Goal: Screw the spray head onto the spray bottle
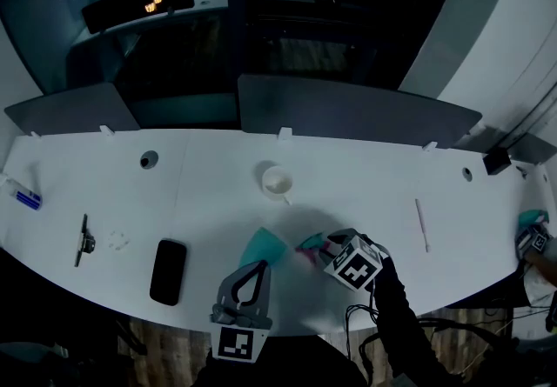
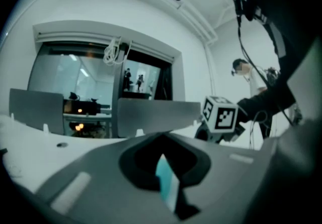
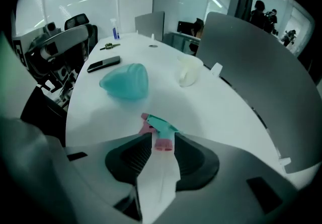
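A teal spray bottle (image 1: 261, 247) (image 3: 126, 81) lies on its side on the white table (image 1: 365, 176), without a head. The teal spray head (image 1: 309, 245) (image 3: 160, 125), with a pink collar and pink nozzle, lies just right of it. My right gripper (image 1: 318, 251) (image 3: 162, 136) points steeply down and is open, the pink collar between its tips; the pads do not visibly press it. My left gripper (image 1: 258, 268) (image 2: 163, 150) is shut, its tips at the bottle's near edge. A teal sliver shows through its jaw gap. Whether it touches the bottle I cannot tell.
A white cup (image 1: 276, 181) (image 3: 189, 72) stands behind the bottle. A black phone (image 1: 168, 270) (image 3: 103, 64) lies to the left, with a thin dark tool (image 1: 83, 240) and a blue marker (image 1: 26, 198) farther left. A white stick (image 1: 421, 224) lies at the right. Grey partitions (image 1: 348, 116) line the far edge.
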Demonstrator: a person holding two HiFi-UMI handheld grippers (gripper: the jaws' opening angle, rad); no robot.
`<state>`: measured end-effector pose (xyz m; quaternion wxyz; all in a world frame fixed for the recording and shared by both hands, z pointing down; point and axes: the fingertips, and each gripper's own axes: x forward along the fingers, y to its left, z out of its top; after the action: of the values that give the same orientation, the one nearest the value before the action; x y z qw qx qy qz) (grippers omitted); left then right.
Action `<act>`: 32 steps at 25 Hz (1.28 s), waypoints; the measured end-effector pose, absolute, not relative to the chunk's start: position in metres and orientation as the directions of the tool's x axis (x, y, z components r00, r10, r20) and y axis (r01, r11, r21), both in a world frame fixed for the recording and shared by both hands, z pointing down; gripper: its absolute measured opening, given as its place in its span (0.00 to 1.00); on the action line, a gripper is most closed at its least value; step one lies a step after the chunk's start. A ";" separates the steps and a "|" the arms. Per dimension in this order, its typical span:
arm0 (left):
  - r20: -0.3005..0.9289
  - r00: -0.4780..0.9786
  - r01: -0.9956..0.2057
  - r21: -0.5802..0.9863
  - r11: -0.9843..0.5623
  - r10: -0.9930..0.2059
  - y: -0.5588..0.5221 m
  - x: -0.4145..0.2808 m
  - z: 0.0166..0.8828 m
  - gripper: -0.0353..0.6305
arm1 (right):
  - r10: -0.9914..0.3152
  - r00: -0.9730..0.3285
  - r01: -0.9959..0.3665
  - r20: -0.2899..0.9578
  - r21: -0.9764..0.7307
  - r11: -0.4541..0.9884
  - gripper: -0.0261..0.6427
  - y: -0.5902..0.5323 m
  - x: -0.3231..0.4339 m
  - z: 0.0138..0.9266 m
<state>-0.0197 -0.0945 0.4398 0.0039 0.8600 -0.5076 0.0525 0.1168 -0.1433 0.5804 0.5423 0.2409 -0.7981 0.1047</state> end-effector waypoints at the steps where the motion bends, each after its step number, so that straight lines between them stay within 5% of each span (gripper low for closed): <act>1: 0.096 0.475 -0.876 -0.040 -0.480 -0.875 -0.095 -0.021 0.441 0.06 | -0.240 -0.269 -0.480 0.933 0.086 0.873 0.22 -0.144 0.117 0.585; 18: 0.095 0.435 -0.897 -0.032 -0.440 -0.895 -0.105 -0.050 0.441 0.06 | 0.107 0.003 -0.380 0.994 -0.098 0.920 0.22 -0.157 0.111 0.623; 26: 0.105 0.395 -0.917 -0.006 -0.398 -0.913 -0.112 -0.069 0.445 0.06 | 0.021 0.026 -0.305 0.999 -0.012 0.952 0.22 -0.163 0.106 0.626; 32: 0.108 0.366 -0.930 0.001 -0.368 -0.924 -0.117 -0.082 0.445 0.06 | -0.107 -0.194 -0.421 0.975 0.016 0.907 0.23 -0.163 0.094 0.606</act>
<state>-0.0815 -0.1174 0.4450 0.0310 0.8257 -0.5615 0.0443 0.0942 -0.1626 0.6057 0.6108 0.1734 -0.7618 0.1285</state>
